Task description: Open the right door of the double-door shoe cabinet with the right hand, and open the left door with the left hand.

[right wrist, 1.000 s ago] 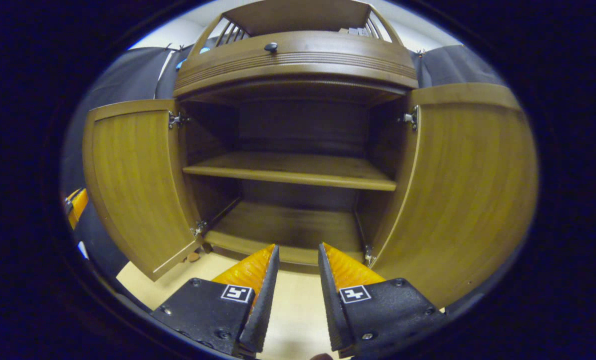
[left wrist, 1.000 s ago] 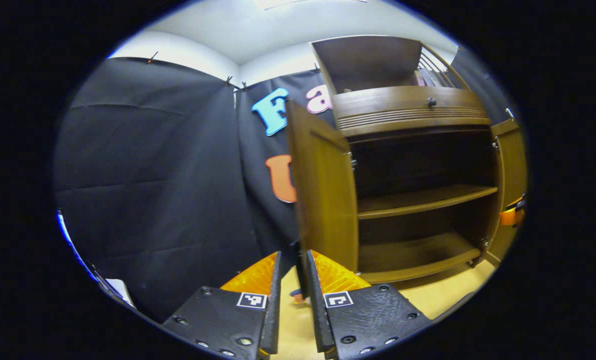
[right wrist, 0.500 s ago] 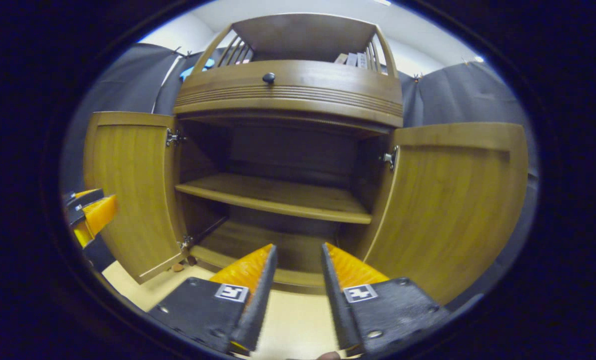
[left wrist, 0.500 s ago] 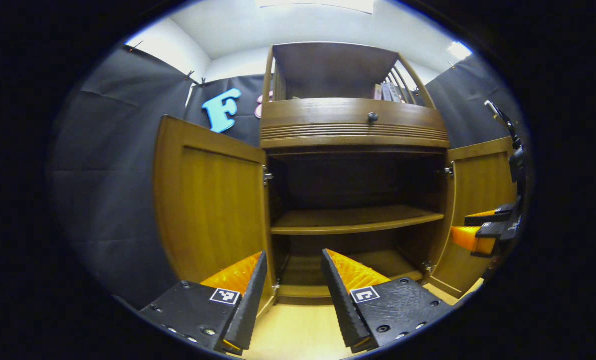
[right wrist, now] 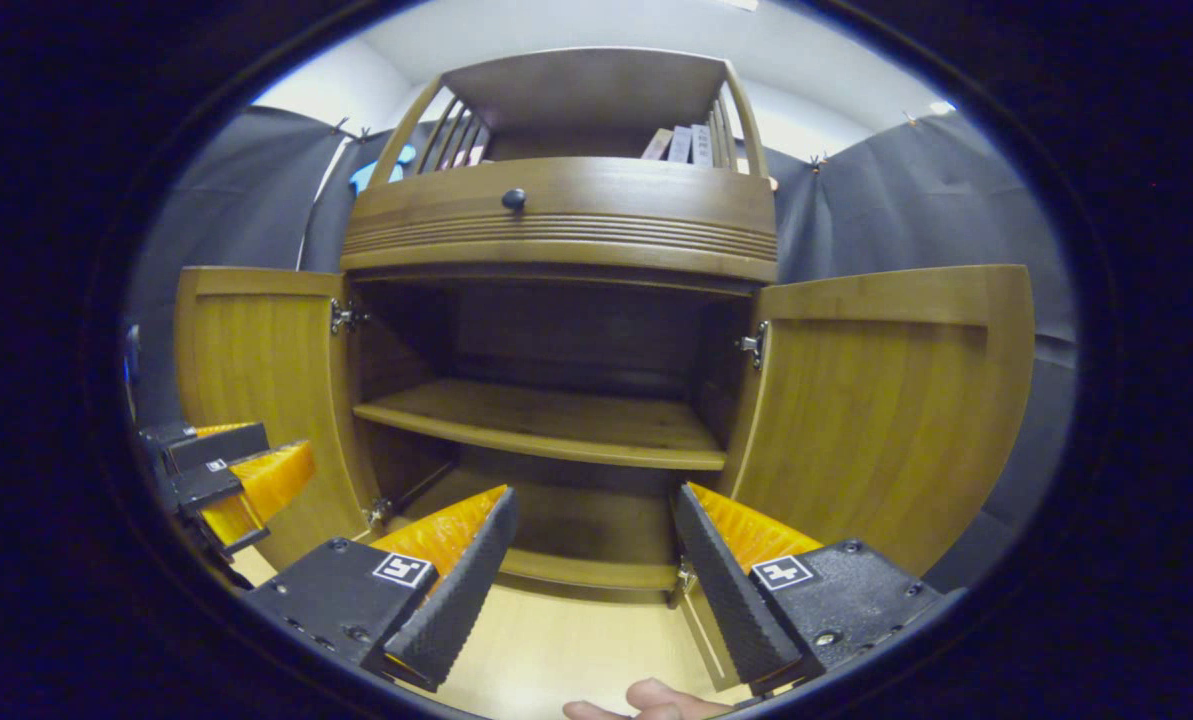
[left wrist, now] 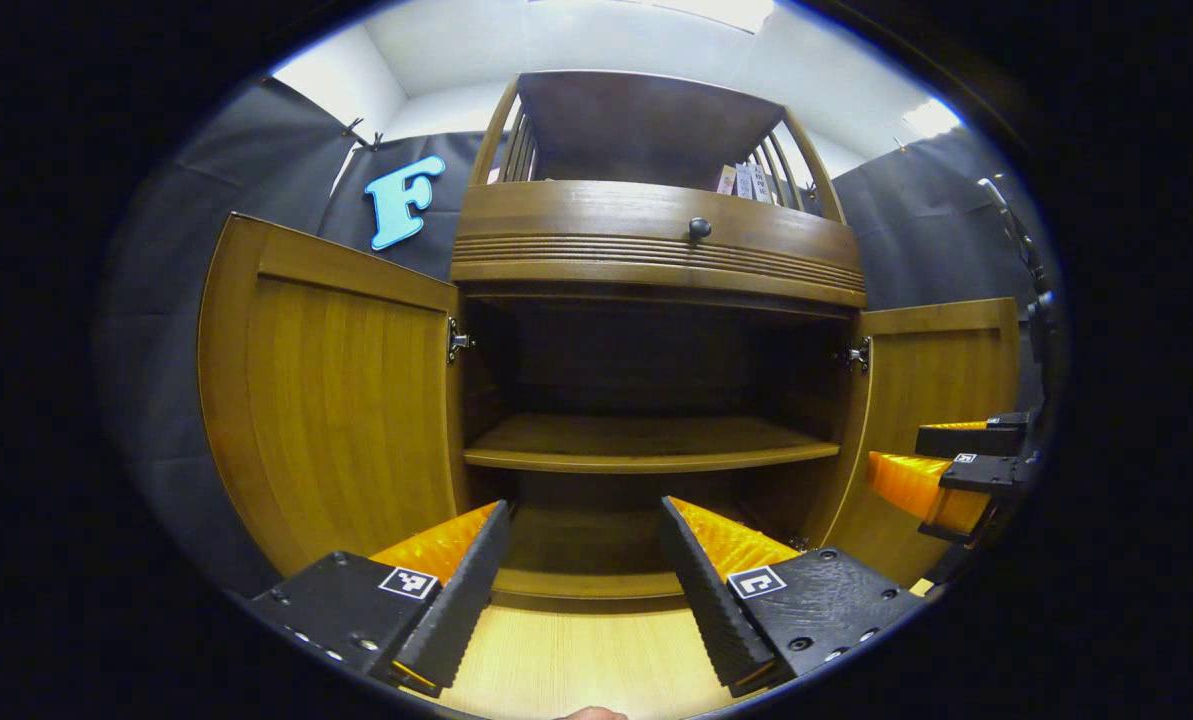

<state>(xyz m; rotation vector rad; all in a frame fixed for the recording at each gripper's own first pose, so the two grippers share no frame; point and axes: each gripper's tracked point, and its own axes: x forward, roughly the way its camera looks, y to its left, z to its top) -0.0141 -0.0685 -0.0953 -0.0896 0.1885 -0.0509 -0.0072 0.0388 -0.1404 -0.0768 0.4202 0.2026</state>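
Note:
The brown wooden shoe cabinet faces me with both doors swung wide. Its left door and right door stand out to the sides. Two bare shelves show inside. My left gripper is open, back from the cabinet, with nothing between its fingers; it also appears at the left in the right gripper view. My right gripper is open too and holds nothing; it appears at the right in the left gripper view.
A drawer with a dark round knob sits above the doors. Several books stand in the open top compartment. Light wooden floor lies in front. Black cloth walls flank the cabinet. A fingertip shows at the bottom edge.
My left gripper let go of the left door's edge, swung round to face the cabinet and opened wider. The right gripper backed off and opened wider. Both doors stay open.

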